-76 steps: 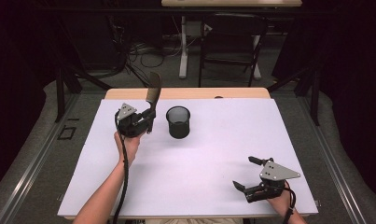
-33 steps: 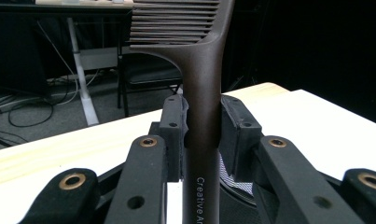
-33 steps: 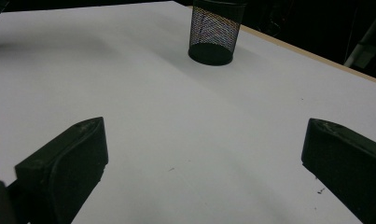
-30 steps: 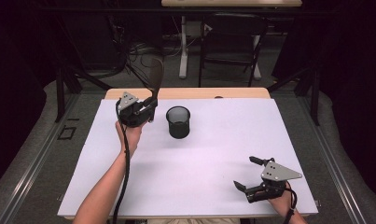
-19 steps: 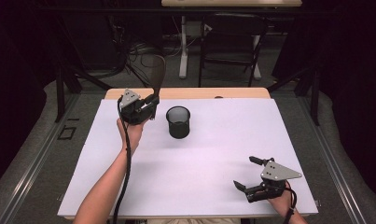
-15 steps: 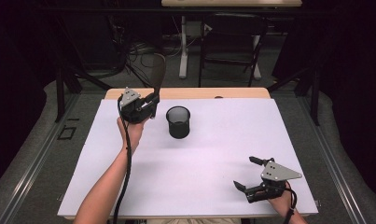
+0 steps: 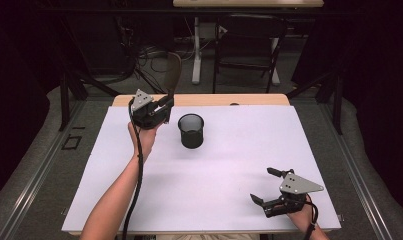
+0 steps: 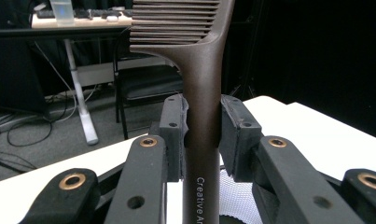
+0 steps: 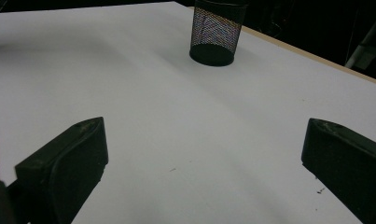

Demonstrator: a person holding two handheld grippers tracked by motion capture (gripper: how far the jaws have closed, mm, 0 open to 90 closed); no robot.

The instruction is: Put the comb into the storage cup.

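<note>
Left gripper [image 7: 161,106]: black body, grey three-cornered plate on top, thick black cable trailing down along the bare forearm. In the left gripper view, black linkage arms with brass-ringed pivot holes, dark blocky pads [image 8: 174,130]. Right gripper [image 7: 269,186]: same black build, grey plate with small dark screws, black cable looping at wrist, lower right of frame. No sleeves
</note>
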